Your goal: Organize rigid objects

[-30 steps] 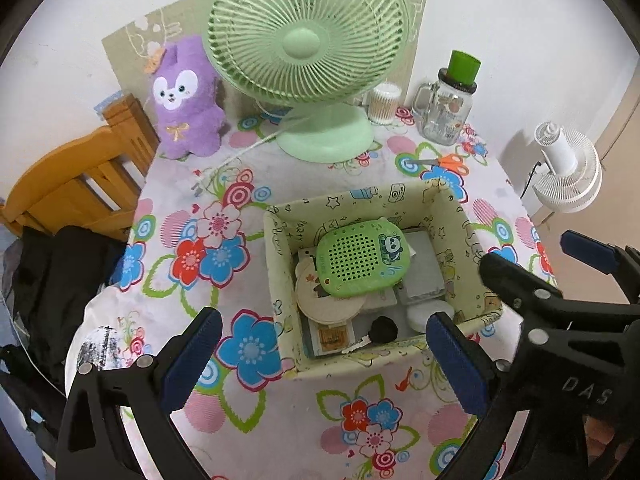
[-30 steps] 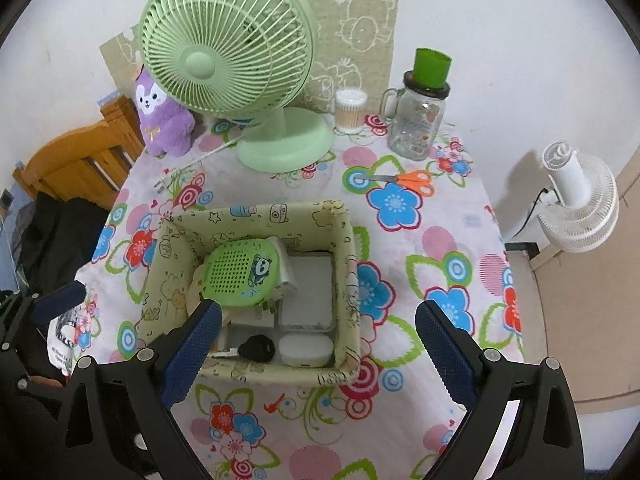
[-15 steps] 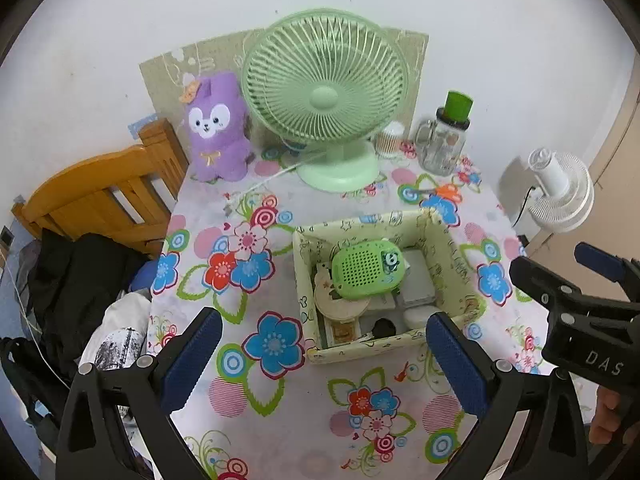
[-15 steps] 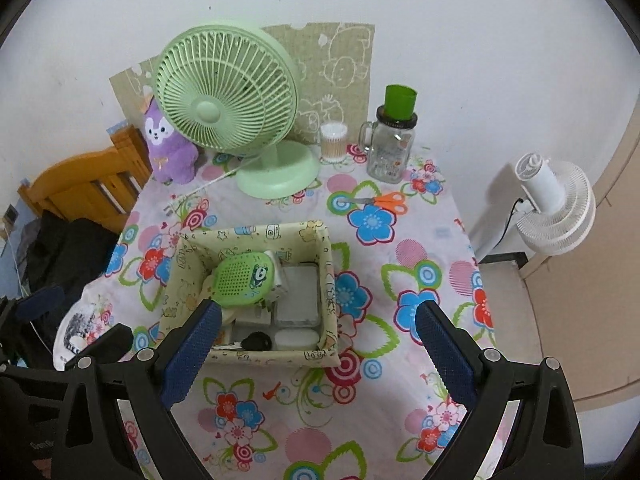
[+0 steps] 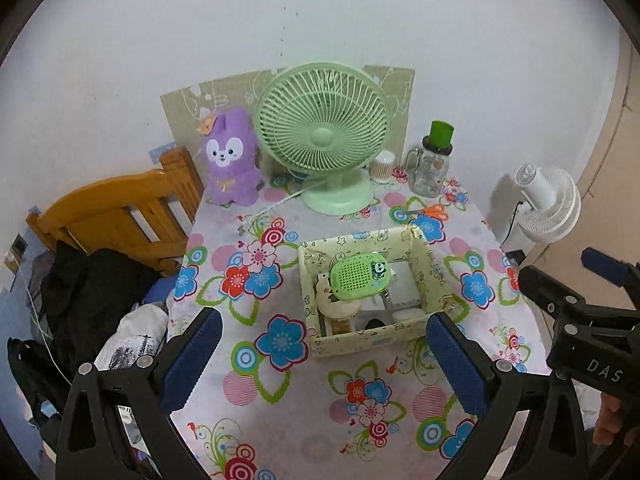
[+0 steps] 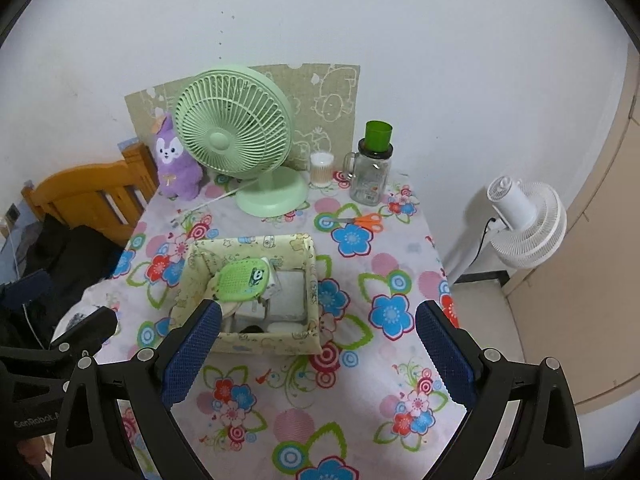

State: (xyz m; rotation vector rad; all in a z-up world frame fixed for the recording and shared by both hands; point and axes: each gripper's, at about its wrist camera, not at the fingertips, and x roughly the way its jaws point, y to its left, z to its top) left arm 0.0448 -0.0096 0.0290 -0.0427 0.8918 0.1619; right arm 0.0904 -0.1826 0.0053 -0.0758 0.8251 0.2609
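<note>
So both claws were sitting wide apart with nothing in them, pulled back off the near edge of the table. From the left gripper the fabric storage box was around 1 o'clock, just ahead. From the right gripper it was more like 11 o'clock and partly behind the left finger pad. Inside, the green speaker lay on top of the pile, long axis running roughly 8 to 2. The only loose rigid bit I'd flag was the orange scissors, past the box at about 1 o'clock from the right claw, blades pointing to 9. I'd guess the right hand is nearer to those.
</note>
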